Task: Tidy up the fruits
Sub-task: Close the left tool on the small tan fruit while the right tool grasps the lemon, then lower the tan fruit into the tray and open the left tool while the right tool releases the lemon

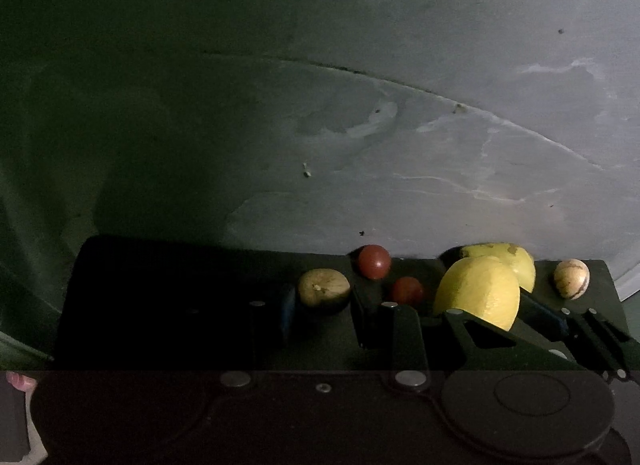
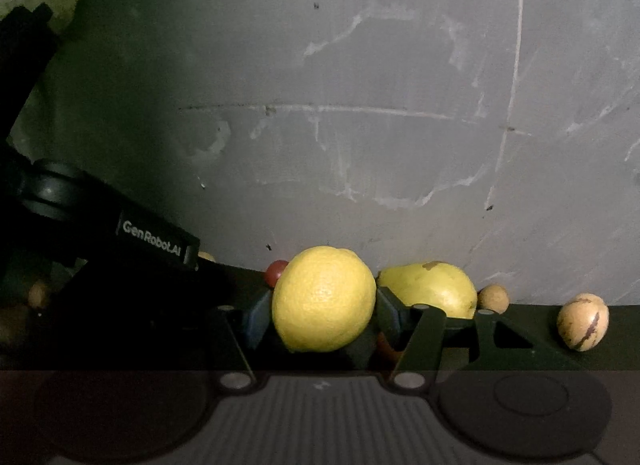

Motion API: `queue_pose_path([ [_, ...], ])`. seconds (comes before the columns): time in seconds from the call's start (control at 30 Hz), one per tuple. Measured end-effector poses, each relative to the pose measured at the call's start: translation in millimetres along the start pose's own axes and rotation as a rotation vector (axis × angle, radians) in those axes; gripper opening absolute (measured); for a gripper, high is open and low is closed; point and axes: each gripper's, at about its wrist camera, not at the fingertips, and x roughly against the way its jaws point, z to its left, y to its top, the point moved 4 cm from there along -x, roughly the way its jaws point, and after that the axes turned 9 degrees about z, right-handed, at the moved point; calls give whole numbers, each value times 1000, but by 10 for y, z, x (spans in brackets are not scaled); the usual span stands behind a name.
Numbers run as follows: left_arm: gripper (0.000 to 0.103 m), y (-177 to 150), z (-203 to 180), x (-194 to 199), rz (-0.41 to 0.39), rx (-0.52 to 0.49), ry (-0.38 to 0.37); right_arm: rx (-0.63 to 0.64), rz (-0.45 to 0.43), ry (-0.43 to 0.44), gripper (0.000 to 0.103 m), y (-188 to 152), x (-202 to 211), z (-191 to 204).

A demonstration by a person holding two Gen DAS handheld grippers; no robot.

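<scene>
A yellow lemon (image 2: 324,299) is clamped between the blue pads of my right gripper (image 2: 324,319), just over the dark board (image 2: 624,329). In the left wrist view the same lemon (image 1: 478,291) and right gripper (image 1: 494,307) show at the right. My left gripper (image 1: 324,315) has its fingers tight on both sides of a small green-brown round fruit (image 1: 323,288). Two red round fruits (image 1: 374,261) (image 1: 407,291) lie just right of it. In the right wrist view the left gripper's body (image 2: 156,243) crosses the left side.
A bigger yellow-green fruit (image 2: 428,289) rests behind the lemon. A small tan fruit (image 2: 493,297) and a cream fruit with dark stripes (image 2: 583,321) lie to the right. A scuffed grey surface (image 2: 360,105) lies beyond the board. The board's left part (image 1: 160,285) is in deep shadow.
</scene>
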Motion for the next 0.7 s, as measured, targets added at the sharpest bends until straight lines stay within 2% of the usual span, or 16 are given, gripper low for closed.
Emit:
queue_pose_path([
  [0.3, 31, -154, -45, 241, -9, -26, -17, -15, -24, -17, 61, -63, 271, -23],
  [0.7, 31, -617, -8, 455, 29, -50, -34, -30, -4, 5, 61, -357, 564, 137],
])
